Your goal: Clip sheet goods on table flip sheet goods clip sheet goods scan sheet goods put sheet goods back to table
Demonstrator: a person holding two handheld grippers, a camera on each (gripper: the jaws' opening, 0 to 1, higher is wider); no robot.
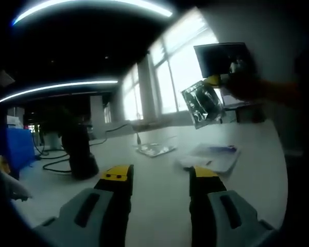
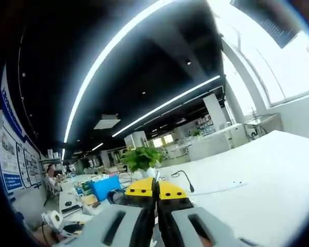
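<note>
In the left gripper view my left gripper point(image 1: 155, 175) has its fingers spread wide over the white tabletop point(image 1: 159, 206), gripping nothing. Left of them stands a dark scanner stand point(image 1: 80, 152). Ahead lie a flat silvery packet point(image 1: 155, 149) and a white packet with blue print point(image 1: 213, 156). Up at the right, my right gripper point(image 1: 229, 77) holds a shiny sheet packet point(image 1: 202, 103) in the air. In the right gripper view, my right gripper's point(image 2: 156, 191) yellow-tipped fingers are pressed together; a potted plant point(image 2: 140, 157) stands beyond
</note>
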